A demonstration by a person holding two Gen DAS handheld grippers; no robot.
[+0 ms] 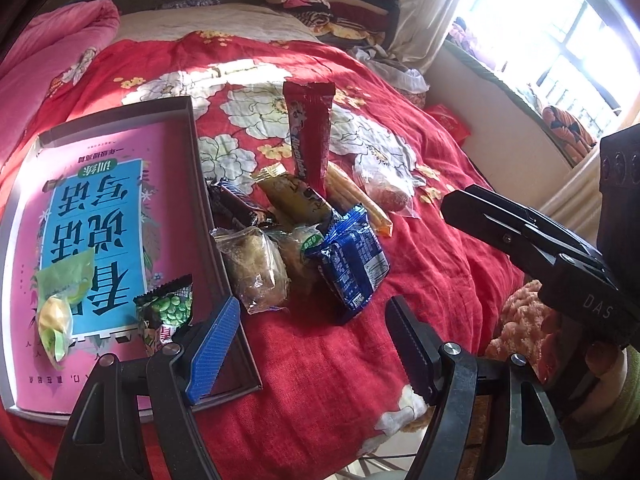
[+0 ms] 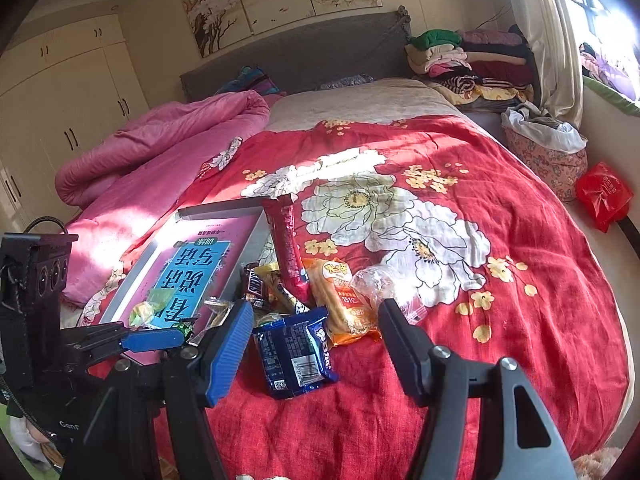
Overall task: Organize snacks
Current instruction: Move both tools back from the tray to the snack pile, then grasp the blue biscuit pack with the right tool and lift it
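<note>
A grey-rimmed box [image 1: 192, 128] with a pink and blue printed bottom lies on the red floral bedspread [image 1: 320, 360]. In it are a green pea packet [image 1: 168, 312] and a light green wrapped snack [image 1: 60, 304]. A pile of snacks lies right of it: a blue packet [image 1: 352, 260], a clear-wrapped cake [image 1: 256, 268], a tall red bar [image 1: 310, 128], a dark chocolate bar [image 1: 236, 204], an orange stick pack [image 1: 360, 200]. My left gripper [image 1: 316, 348] is open and empty in front of the pile. My right gripper [image 2: 316, 348] is open and empty, just before the blue packet [image 2: 296, 352].
A pink quilt [image 2: 160, 148] lies rolled at the left of the bed. Folded clothes [image 2: 468, 60] are stacked at the headboard's right. A red bag [image 2: 604, 194] and a floral cushion [image 2: 548, 160] sit by the window side. Wardrobes [image 2: 68, 92] stand far left.
</note>
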